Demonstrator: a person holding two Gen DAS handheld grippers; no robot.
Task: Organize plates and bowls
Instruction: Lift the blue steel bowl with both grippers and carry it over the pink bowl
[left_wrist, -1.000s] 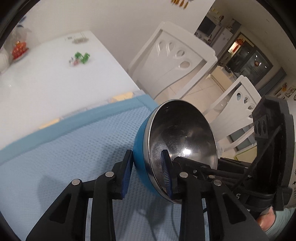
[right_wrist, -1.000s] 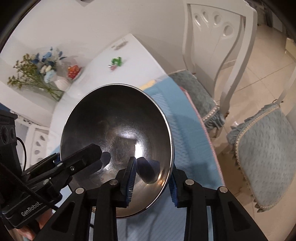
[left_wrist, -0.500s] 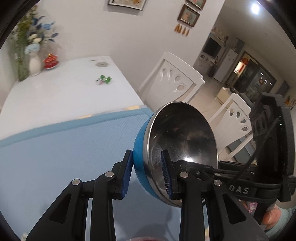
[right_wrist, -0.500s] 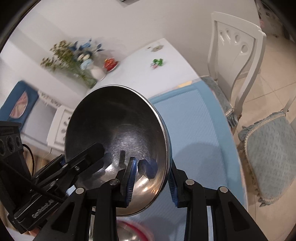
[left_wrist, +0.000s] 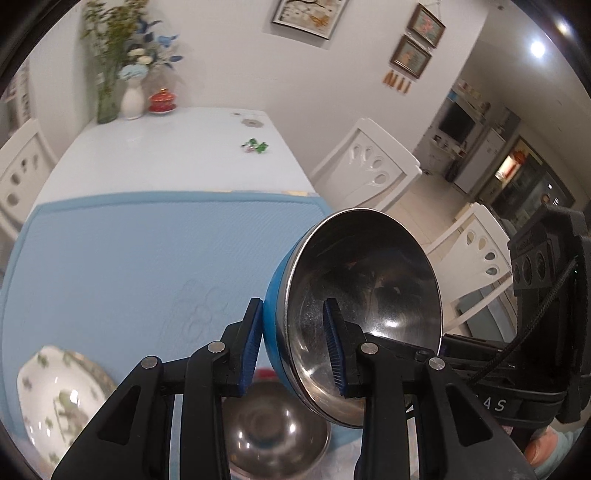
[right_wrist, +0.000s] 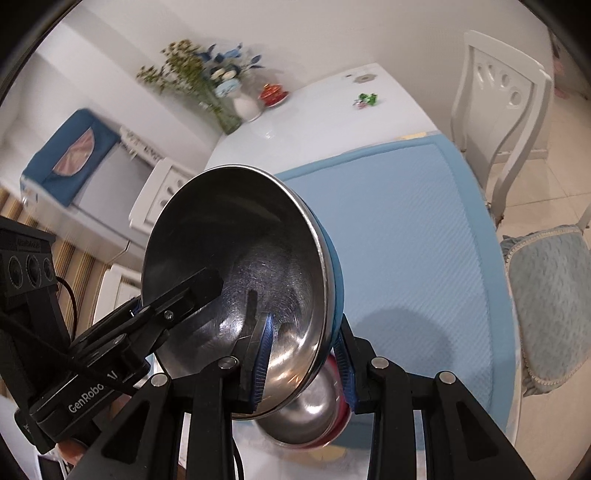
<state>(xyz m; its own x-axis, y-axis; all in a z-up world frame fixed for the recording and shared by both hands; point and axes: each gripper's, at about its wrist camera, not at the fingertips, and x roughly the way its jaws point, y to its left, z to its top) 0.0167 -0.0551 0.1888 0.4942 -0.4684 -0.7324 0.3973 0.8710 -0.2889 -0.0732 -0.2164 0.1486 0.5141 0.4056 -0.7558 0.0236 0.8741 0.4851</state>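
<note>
Left wrist view: the left gripper (left_wrist: 291, 349) clamps the rim of a blue steel bowl (left_wrist: 369, 295) above the blue mat (left_wrist: 147, 258). The right gripper (right_wrist: 304, 363) grips the opposite rim. A second steel bowl (left_wrist: 273, 432) sits near the mat's near edge.

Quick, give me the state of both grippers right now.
Left gripper: shut on the blue steel bowl, one pad inside the rim, one outside.
Right gripper: shut on the same bowl's opposite rim.
</note>
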